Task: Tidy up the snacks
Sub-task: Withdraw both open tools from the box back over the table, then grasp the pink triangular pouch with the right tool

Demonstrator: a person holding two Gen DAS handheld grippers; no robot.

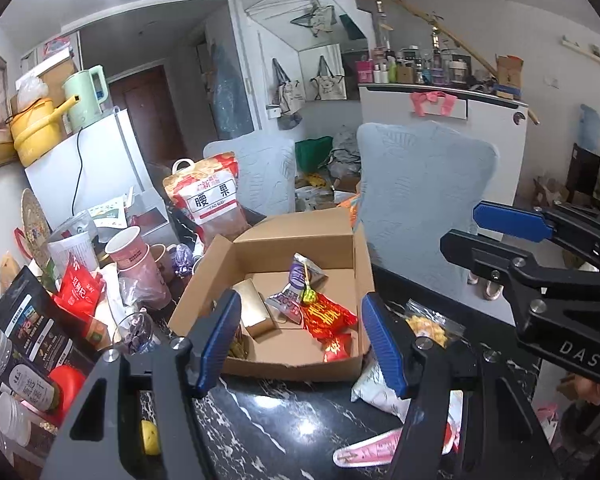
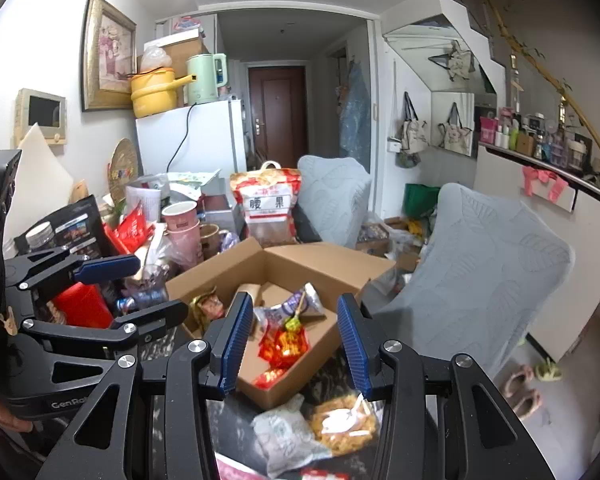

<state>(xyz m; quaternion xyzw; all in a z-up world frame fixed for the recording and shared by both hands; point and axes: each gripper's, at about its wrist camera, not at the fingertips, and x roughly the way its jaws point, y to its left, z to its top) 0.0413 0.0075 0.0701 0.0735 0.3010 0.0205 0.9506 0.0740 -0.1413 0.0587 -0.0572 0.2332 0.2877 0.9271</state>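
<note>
1. An open cardboard box (image 1: 300,236) sits on a dark marble-patterned desk (image 1: 284,420), its flaps folded outward.
2. Inside the box lie several snacks: a purple-and-silver packet (image 1: 296,280), a green wrapped candy (image 1: 308,295) on top of it, a red packet with gold lettering (image 1: 327,316), a smaller red packet (image 1: 336,350) near the front wall, and a gold-coloured packet (image 1: 256,312) on the left side.
3. The left gripper (image 1: 300,344) hangs above the near edge of the box. Its blue fingers (image 1: 218,344) stand partly apart with nothing between them.
4. The right gripper (image 2: 296,344) hangs over the box's near corner. Its blue fingers (image 2: 354,344) are set somewhat narrower and also hold nothing.
5. On the desk in front of the box, outside it, lie a clear bag of yellow crisps (image 2: 346,424) and a pale white-green packet (image 2: 284,432), side by side and touching.
6. A pink-and-white wrapper (image 1: 370,450) lies nearer the desk's front edge.
7. Behind the box stands a large cashew bag (image 1: 216,200), upright, with pink paper cups (image 1: 134,256) to its left.
8. Two grey-covered chairs (image 1: 424,208) stand beyond the desk.
</note>
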